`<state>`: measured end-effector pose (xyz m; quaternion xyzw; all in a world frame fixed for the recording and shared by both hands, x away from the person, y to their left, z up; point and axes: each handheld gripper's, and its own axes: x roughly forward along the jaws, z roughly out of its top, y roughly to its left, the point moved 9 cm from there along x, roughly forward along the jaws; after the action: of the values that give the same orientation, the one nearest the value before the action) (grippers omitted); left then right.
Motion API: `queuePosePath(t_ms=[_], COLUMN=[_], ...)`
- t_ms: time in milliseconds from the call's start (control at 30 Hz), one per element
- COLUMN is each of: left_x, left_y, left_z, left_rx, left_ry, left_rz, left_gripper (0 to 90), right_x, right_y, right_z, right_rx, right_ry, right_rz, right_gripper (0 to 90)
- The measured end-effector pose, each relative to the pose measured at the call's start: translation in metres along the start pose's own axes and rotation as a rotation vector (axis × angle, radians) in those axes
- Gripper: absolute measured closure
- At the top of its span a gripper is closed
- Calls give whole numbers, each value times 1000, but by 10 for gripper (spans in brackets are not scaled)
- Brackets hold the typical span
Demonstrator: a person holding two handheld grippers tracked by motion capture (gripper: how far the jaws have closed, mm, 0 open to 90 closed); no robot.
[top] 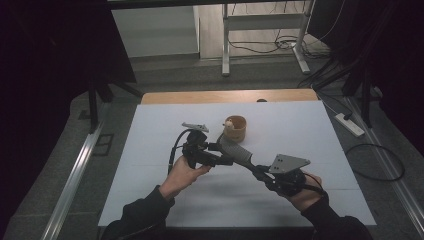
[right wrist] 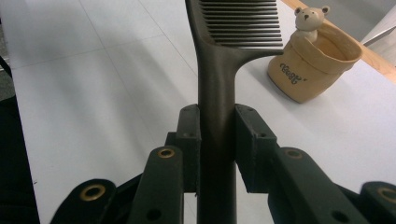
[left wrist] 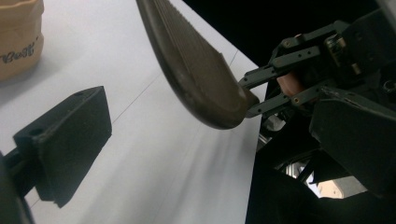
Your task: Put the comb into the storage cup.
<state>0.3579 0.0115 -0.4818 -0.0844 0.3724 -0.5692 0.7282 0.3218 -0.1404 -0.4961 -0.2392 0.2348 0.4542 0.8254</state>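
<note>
1. High view: the right gripper (top: 260, 172) at centre-right holds a dark plastic comb (top: 235, 151) by its handle, aimed toward the tan bear-topped pot (top: 235, 128).
2. Left gripper view: the left gripper (left wrist: 140, 135) gapes wide, empty; the comb hangs top centre.
3. Right gripper view: jaws pinch the handle; keep it straight when lowering it into the pot.

The comb (top: 235, 151) is up above the table (top: 150, 150), between the left gripper (top: 220, 161) and right gripper (top: 260, 172). The cup (top: 235, 128) sits just behind it, farther away.

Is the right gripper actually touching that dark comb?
Touching. The right gripper view shows the right gripper with both jaws pressed against the comb handle.
</note>
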Motion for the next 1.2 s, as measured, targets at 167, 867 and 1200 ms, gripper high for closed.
queuePosePath(t_ms=[167, 867, 1200], left_x=[-2, -6, -10], left_y=[-1, -7, -6], left_z=[0, -3, -1], left_rx=[-9, -187, -191], left_ry=[-4, 3, -15], left_rz=[-26, -210, -191], left_gripper=[165, 821, 829], right_x=[0, 3, 6], right_y=[0, 2, 2], right_z=[0, -3, -2], right_rx=[-8, -37, -5], right_ry=[1, 10, -3], right_rz=[-3, 0, 11], right_gripper=[726, 725, 633])
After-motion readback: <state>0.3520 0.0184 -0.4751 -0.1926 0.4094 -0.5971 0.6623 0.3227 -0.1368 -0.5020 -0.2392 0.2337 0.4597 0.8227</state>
